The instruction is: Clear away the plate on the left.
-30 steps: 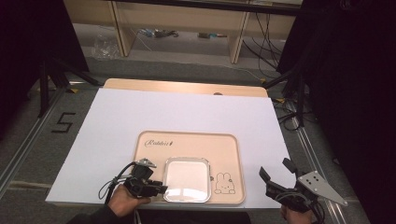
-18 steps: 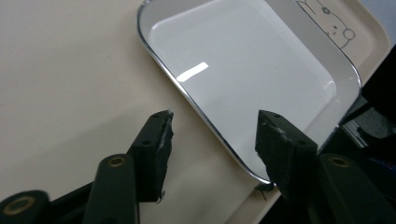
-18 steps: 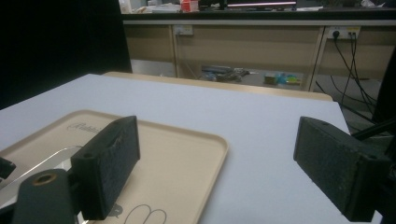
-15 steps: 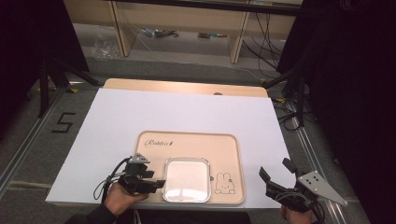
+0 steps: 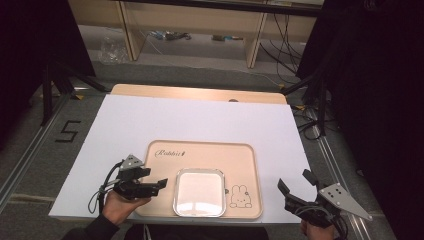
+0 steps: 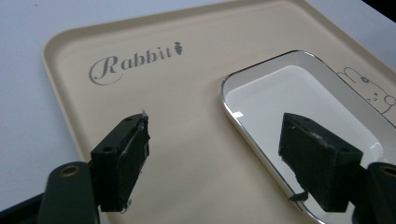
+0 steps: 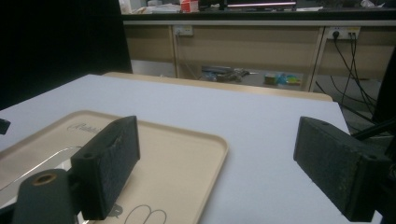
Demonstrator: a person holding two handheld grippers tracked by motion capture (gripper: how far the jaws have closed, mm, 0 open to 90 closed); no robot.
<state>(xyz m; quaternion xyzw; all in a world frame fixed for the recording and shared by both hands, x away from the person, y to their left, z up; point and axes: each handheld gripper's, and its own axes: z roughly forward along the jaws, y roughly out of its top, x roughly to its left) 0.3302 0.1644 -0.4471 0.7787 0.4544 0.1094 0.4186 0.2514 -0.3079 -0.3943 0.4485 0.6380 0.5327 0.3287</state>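
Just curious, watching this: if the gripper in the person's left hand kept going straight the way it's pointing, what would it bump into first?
Most likely the white dish on the beige tray. The left gripper, jaws just opened with nothing between them, points at the dish's near edge; depth is hard to judge, so it could touch the tray floor first.

plate [image 5: 199,191] on tray [image 5: 210,155], tray on table [image 5: 200,120]
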